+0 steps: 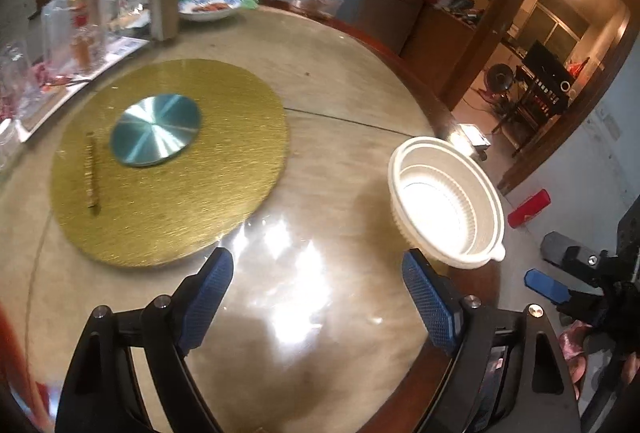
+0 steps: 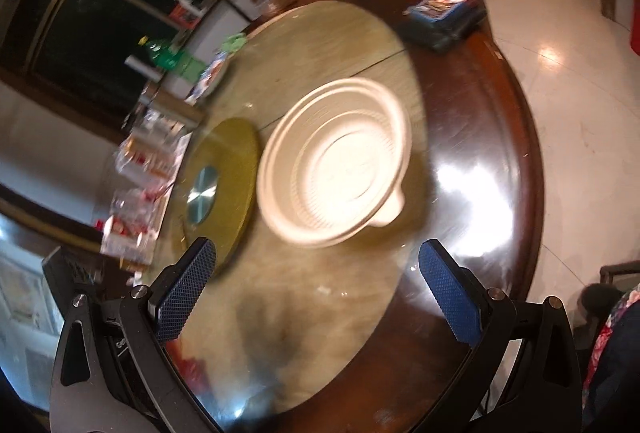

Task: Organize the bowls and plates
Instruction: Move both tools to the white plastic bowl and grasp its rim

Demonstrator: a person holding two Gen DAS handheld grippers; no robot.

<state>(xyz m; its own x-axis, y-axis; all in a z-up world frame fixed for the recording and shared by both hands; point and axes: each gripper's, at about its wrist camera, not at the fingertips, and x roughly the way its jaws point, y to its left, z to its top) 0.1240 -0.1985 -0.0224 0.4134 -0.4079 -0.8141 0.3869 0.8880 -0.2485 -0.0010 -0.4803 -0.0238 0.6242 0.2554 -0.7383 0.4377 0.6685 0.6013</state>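
A white ribbed plastic bowl (image 1: pixel 446 201) stands upright near the right edge of the round table's glass turntable (image 1: pixel 320 93); it may be a nested stack. It also shows in the right wrist view (image 2: pixel 334 163), blurred, just ahead of the fingers. My left gripper (image 1: pixel 318 297) is open and empty above the glass, with the bowl just beyond its right finger. My right gripper (image 2: pixel 316 285) is open and empty, short of the bowl. Its blue fingertip (image 1: pixel 546 285) shows at the right of the left wrist view.
A gold round mat (image 1: pixel 168 161) with a metal disc (image 1: pixel 156 129) and a stick (image 1: pixel 91 173) lies mid-table. Bottles, clear containers and a plate of food (image 1: pixel 210 7) crowd the far left side. A stack of boxes (image 2: pixel 446 15) sits on the dark wooden rim.
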